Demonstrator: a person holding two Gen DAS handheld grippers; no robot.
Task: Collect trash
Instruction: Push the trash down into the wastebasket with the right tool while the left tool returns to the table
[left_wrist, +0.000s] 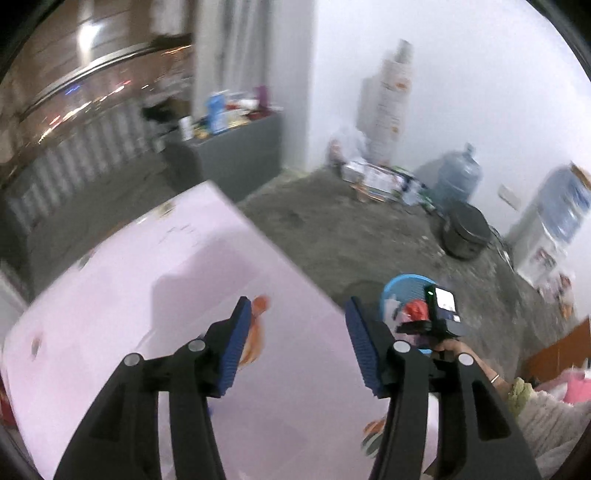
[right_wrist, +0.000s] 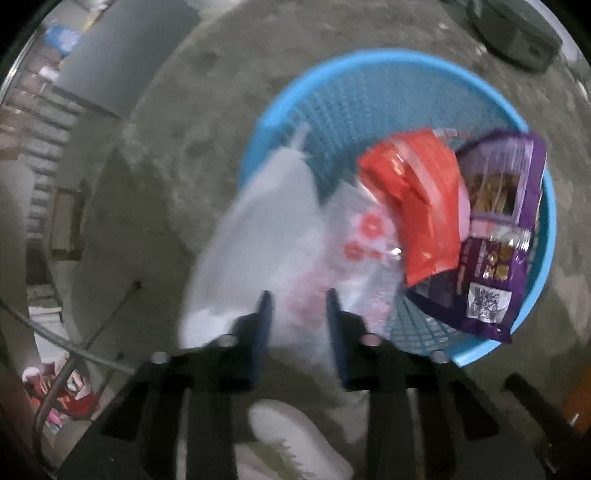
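Note:
In the right wrist view my right gripper points down over a blue mesh basket on the concrete floor. Its jaws stand a narrow gap apart. A blurred white plastic bag hangs over the basket's near rim behind that gap, and I see no pad pressing it. Inside lie a clear bag with red print, a red wrapper and a purple snack packet. My left gripper is open and empty above a pink table. An orange wrapper lies beside its left finger. The basket shows past the table's edge.
Another wrapper lies at the table's near edge. Against the far wall stand a water jug, a black round pot, a water dispenser, cartons and a grey cabinet. A white shoe is below the right gripper.

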